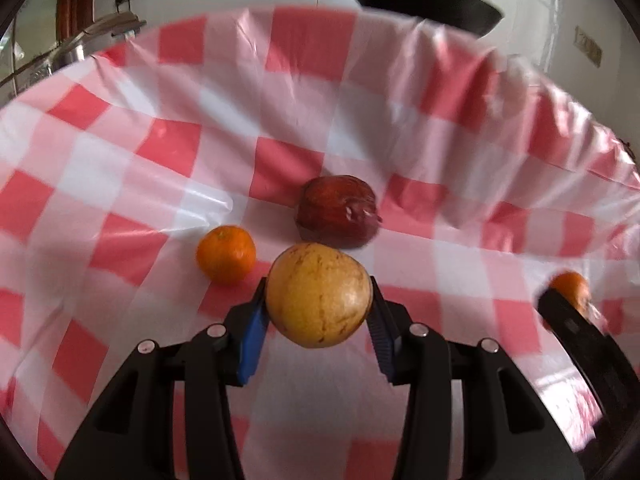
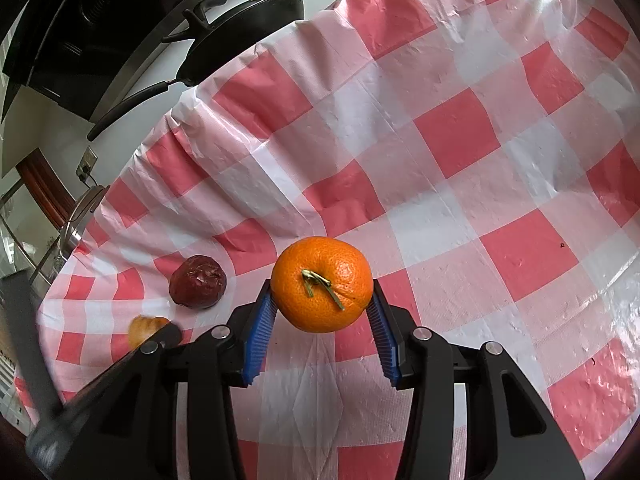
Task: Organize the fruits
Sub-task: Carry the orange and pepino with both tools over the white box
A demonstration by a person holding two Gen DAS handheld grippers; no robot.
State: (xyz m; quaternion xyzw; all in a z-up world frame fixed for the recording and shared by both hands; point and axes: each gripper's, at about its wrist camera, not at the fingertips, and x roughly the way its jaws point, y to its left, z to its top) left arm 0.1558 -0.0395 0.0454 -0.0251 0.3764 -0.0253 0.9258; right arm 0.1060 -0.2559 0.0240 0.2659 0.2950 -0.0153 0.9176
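Fruits, five visible, on and above a checked cloth over the counter.

Left tool [image 1: 319,312]: closed on a yellow fruit [image 1: 319,294], blue pads [image 1: 253,336] pressing its two sides at the widest part. Held clear of the cloth, apparently lifted for carrying. Blur across the left view, fitting a hand in motion.

Right tool [image 2: 322,304]: closed on an orange [image 2: 322,284], stem facing the camera, pads on opposite flanks. Held above the cloth, sharp in view, seemingly waiting.

Near the left tool, on the cloth: a loose orange [image 1: 226,254] just to the left of the yellow fruit; a dark red fruit [image 1: 338,212] just beyond, wrinkled and glossy, possibly in film. Both apart from each other, untouched, likely next for sorting.

Cross-views: right tool and its orange at the right edge of the left view; red fruit and yellow fruit at the lower left of the right view, left tool partly covering the latter.

Cloth [image 2: 452,132]: red and white checks, creased, draped over the counter's far edge. No bowl, basket or tray in sight; destination cannot be told.

Beyond the counter: black pan [image 2: 248,28] with long handle, steel pot [image 1: 96,36], wall sockets.
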